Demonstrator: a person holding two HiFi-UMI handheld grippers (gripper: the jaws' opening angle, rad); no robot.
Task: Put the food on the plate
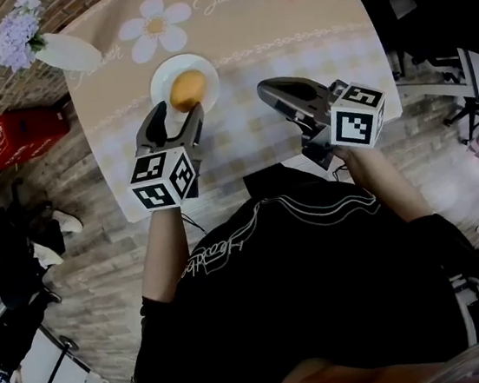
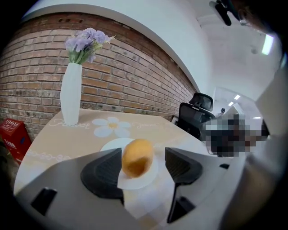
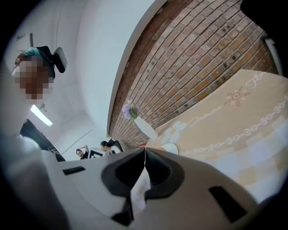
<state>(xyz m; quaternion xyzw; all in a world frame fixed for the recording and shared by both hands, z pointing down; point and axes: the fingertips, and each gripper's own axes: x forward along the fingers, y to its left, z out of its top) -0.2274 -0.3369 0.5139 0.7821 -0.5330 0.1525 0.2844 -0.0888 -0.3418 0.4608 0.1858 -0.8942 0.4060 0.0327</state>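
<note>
A golden-brown bread roll (image 1: 188, 89) lies on a small white plate (image 1: 163, 74) near the table's middle. My left gripper (image 1: 178, 108) reaches the plate's near edge with a finger on each side of the roll. In the left gripper view the roll (image 2: 137, 157) stands between the two dark pads (image 2: 182, 166). The right-hand pad is clearly off it, so this gripper (image 2: 144, 152) is open. My right gripper (image 1: 263, 87) hovers to the right of the plate, shut and empty. In the right gripper view its tips (image 3: 145, 150) meet.
The table carries a beige cloth (image 1: 288, 31) with a daisy print. A white vase (image 1: 68, 51) of purple flowers stands at the far left corner. A red crate (image 1: 18, 136) sits on the floor to the left, and office chairs (image 1: 427, 21) stand to the right.
</note>
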